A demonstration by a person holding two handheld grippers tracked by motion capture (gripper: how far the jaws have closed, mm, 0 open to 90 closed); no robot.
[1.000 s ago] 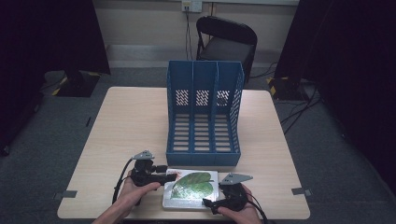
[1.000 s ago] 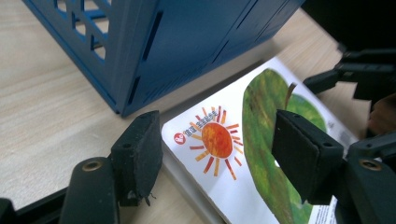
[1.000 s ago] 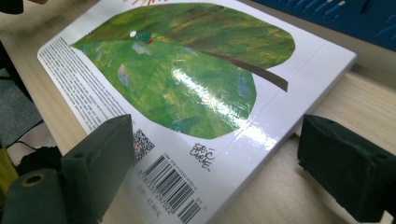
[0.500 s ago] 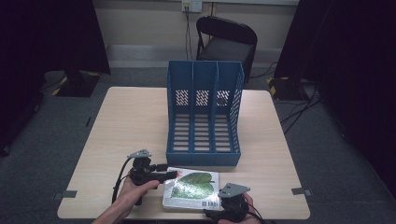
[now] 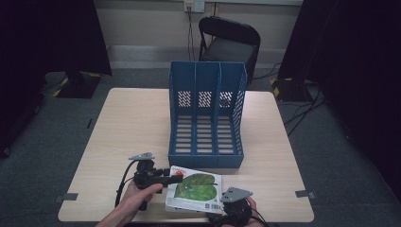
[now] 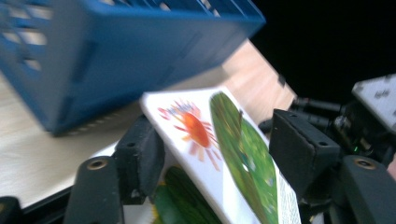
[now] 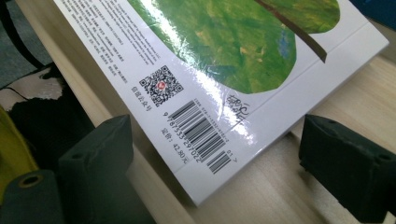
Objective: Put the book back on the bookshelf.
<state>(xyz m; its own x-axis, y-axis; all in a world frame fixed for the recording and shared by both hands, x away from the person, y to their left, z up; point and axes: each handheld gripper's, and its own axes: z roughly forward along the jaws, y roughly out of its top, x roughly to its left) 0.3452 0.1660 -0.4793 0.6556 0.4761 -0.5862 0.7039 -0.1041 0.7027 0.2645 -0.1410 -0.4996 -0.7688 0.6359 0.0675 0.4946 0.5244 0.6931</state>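
2 grippers flank my book [image 5: 195,191]: my left gripper [image 6: 215,154] has just been closing, jaws astride its lifted edge without pressing, while my right gripper [image 7: 215,163] gapes open around its barcode corner.

A white book [image 5: 195,191] bearing a large green leaf and an orange-red sun lies on a pale wood-grain surface [image 5: 127,127]; behind it stands a blue file rack [image 5: 206,116] with slotted walls. Black tongs [image 5: 172,178] meet the cover beside a black barcode.
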